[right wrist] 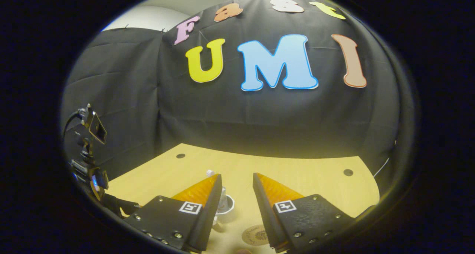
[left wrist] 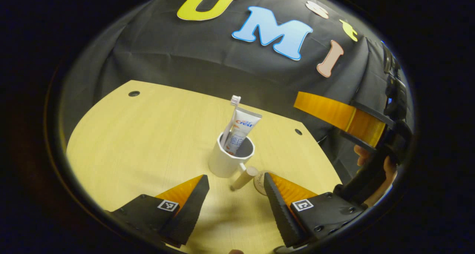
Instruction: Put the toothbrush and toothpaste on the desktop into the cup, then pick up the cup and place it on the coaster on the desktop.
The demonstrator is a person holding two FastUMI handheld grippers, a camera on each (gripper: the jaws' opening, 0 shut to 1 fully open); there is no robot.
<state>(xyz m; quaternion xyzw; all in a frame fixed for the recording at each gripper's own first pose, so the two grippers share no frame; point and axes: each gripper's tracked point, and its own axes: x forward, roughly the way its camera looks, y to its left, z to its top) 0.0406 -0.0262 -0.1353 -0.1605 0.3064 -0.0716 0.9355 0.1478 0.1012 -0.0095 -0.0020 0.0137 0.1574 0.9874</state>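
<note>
Toothbrush and toothpaste stand in the cup, so loading looks done. Left gripper, jaws wide and empty, faces the cup's handle; the coaster lies just beside the cup. Right gripper hovers, jaws apart.

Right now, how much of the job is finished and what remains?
Done: the toothbrush and toothpaste stand in the cup. In hand: the left tongs are open, facing the cup's handle, gripping nothing. Left: lift the cup onto the coaster, which lies beside it.
</note>
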